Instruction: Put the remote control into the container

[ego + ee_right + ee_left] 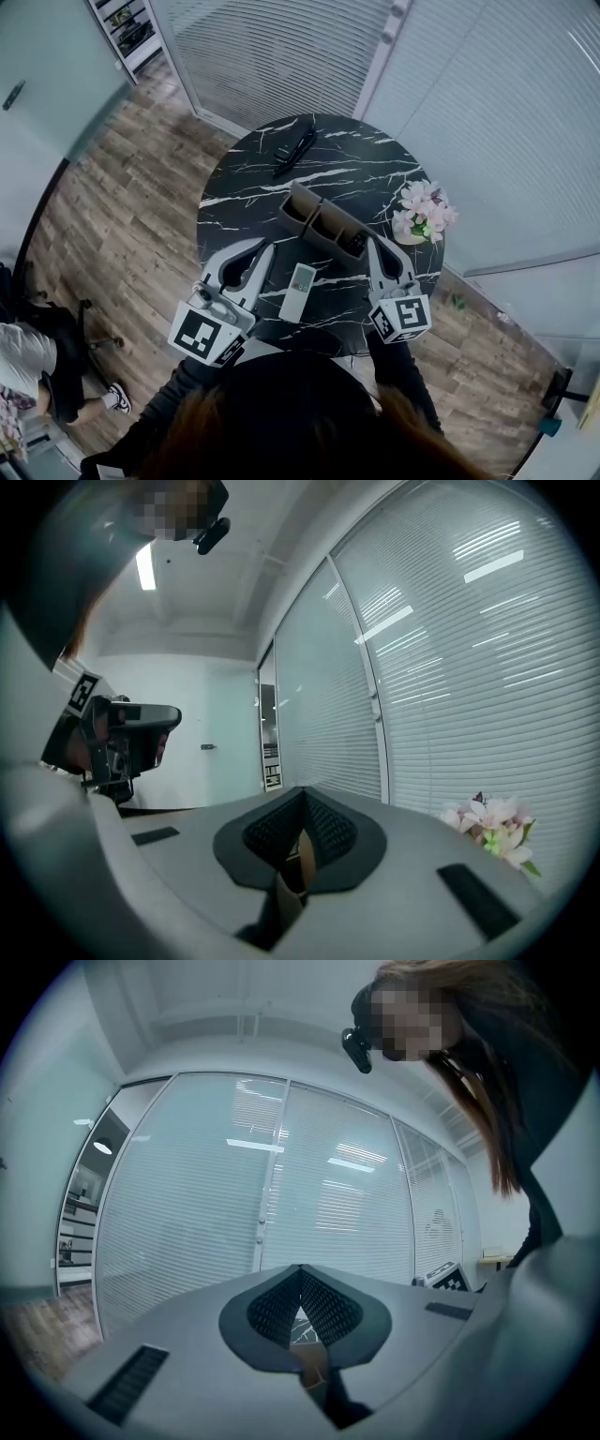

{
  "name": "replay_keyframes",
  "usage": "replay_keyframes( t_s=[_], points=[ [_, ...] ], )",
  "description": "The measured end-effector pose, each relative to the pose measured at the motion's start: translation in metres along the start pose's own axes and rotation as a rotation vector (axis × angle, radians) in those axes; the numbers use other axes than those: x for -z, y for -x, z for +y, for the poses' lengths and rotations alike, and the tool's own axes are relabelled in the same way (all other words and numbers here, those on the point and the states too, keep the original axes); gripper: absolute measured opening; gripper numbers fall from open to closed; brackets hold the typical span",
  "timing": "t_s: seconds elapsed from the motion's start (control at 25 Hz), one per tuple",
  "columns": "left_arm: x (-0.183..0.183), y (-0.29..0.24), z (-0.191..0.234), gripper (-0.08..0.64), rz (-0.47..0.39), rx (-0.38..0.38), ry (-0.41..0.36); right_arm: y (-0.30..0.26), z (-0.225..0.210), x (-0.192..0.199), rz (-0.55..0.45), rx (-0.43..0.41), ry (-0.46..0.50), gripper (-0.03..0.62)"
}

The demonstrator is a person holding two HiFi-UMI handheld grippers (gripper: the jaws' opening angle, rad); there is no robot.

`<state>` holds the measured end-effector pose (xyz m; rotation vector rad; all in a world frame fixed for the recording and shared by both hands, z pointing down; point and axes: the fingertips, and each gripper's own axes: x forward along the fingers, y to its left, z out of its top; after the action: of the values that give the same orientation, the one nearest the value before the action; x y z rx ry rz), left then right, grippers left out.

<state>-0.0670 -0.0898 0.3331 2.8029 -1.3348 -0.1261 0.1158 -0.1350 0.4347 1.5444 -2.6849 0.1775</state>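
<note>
No word, number or brand can be read anywhere. The left gripper and the right gripper each bear black-and-white square patterns, not letters. Any print on the remote control, near the table's near edge, is too small to read. So is a small notice far off in the right gripper view.

The person's head hides the desk's near edge. A dark thing in the container's right-hand end is too small to name, perhaps a remote. The picture's left edge crops a second person.
</note>
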Motion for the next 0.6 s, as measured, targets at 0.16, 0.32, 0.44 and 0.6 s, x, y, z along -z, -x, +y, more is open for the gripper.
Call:
replay_keyframes(
  t_s=[0.16,0.32,0.44,0.6],
  points=[
    [-0.002,0.0,0.0,0.009,-0.008,-0.002,-0.001,0.017,0.011,-0.004,0.017,0.02,-0.037,0.015],
    [0.002,-0.002,0.0,0.009,-0.003,-0.004,0.0,0.031,0.024,-0.01,0.033,0.018,-0.057,0.015],
    [0.006,-0.002,0.0,0.009,-0.001,0.002,-0.006,0.04,0.035,-0.016,0.047,0.012,-0.068,0.015],
    [0.008,-0.002,-0.004,0.009,-0.012,0.027,-0.026,0.049,0.044,-0.026,0.046,0.012,-0.084,0.015]
  ],
)
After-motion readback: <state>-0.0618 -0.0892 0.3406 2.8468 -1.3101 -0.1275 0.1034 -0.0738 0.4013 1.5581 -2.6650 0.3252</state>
